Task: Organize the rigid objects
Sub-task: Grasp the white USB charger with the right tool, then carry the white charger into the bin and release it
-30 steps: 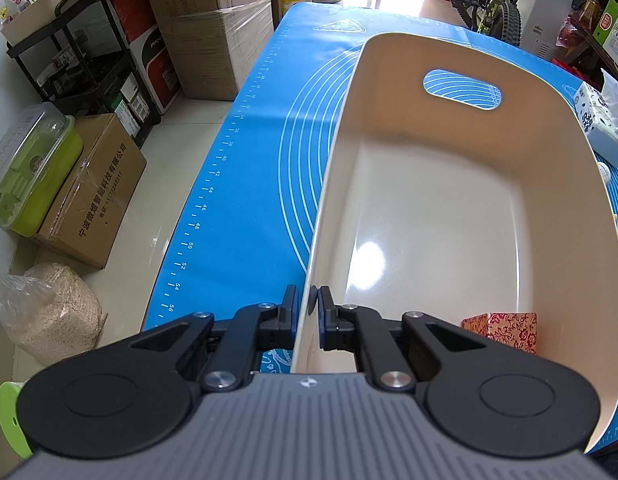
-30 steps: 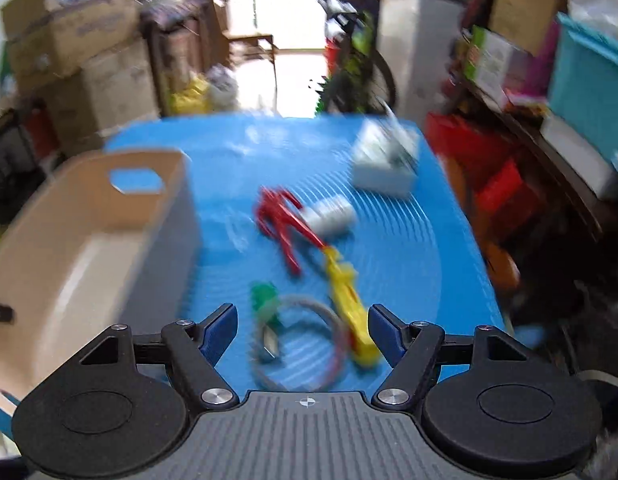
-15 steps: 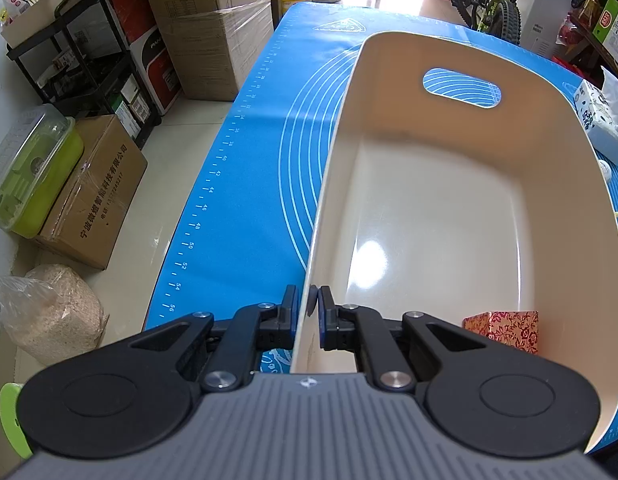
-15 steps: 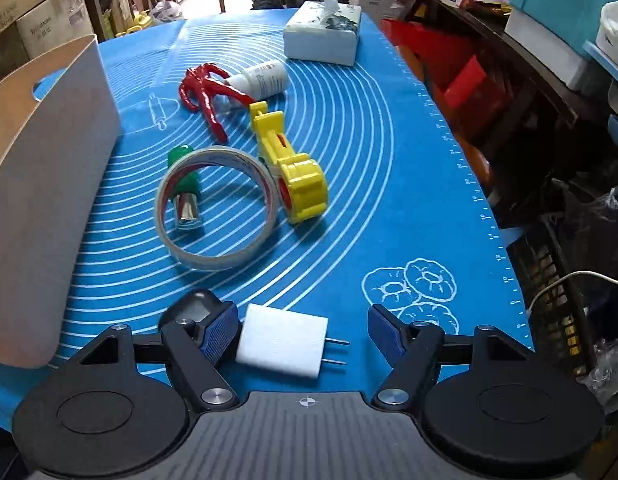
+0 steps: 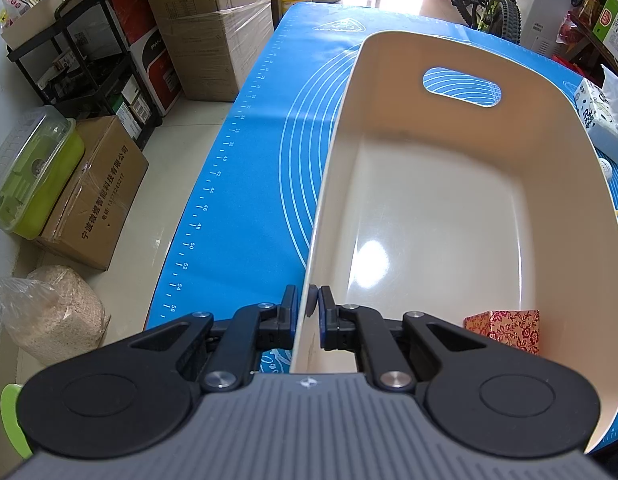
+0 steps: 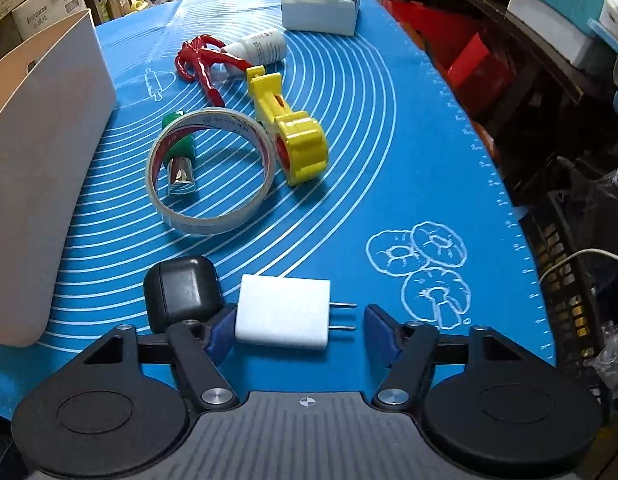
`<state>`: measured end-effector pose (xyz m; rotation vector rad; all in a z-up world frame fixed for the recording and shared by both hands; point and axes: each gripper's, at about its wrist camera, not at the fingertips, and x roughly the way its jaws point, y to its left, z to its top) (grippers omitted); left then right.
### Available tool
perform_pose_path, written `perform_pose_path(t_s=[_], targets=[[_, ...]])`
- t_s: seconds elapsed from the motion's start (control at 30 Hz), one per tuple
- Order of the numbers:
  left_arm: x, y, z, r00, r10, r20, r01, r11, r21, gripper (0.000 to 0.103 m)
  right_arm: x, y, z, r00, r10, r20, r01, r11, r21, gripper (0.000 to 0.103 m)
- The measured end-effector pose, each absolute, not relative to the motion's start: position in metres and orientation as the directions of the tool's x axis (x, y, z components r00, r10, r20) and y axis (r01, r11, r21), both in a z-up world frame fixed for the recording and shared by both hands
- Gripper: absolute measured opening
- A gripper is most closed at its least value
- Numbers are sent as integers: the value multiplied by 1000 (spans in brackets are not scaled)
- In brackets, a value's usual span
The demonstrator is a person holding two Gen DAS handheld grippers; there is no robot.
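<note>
My left gripper [image 5: 307,312] is shut on the near rim of the cream plastic bin [image 5: 441,208], which holds a red patterned box [image 5: 505,330]. My right gripper [image 6: 301,324] is open around a white plug charger [image 6: 283,317] lying on the blue mat; the left pad touches it, the right pad is apart from the prongs. A black case [image 6: 181,292] lies beside it. Farther off lie a tape roll [image 6: 211,172] around a green-capped metal piece [image 6: 181,160], a yellow tool [image 6: 289,128], a red clip [image 6: 201,64] and a white bottle [image 6: 265,48].
The bin's outer wall [image 6: 41,152] stands left of the objects in the right wrist view. A tissue box [image 6: 321,8] sits at the mat's far end. The mat's right edge [image 6: 505,208] drops to clutter. Cardboard boxes [image 5: 97,192] and a shelf stand on the floor at the left.
My right gripper swung down from a blurred high view and moved in low, so the white charger now sits between its open fingers. The left gripper and bin have not moved.
</note>
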<state>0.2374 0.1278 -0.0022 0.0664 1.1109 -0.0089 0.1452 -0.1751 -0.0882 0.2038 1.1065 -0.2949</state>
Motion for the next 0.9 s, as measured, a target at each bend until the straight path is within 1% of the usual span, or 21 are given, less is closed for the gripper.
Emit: perform_pose_path(t_s=[0.03,0.07,0.27,0.47,0.7,0.9], targets=[[237,128,-2,444,26,-896,40,998,49,12,146,-174,-88,419,-134,-898,328,945,12,70],[237,127,-2,444,27,-895,40,998,50,12,146,-174,-88,427,-128,-895,323,946,19,65],[237,128,-3,445,27,-895,40,998,50,12,141,-172,-84,463,-145,-874,324,946,14,65],[237,129,-3,445,27,-895,40,998,50,12,142,-173,-61,526,-173,-833,323,946,8,65],[237,128,-3,445,28,-895,41,998,52,12,158,-160,-9,650,-174,-739,282,959,22,65],[237,127,-3,445,29,-895,42,998,53,12,178,-137,34,752,-125,-647,199,979,42,65]])
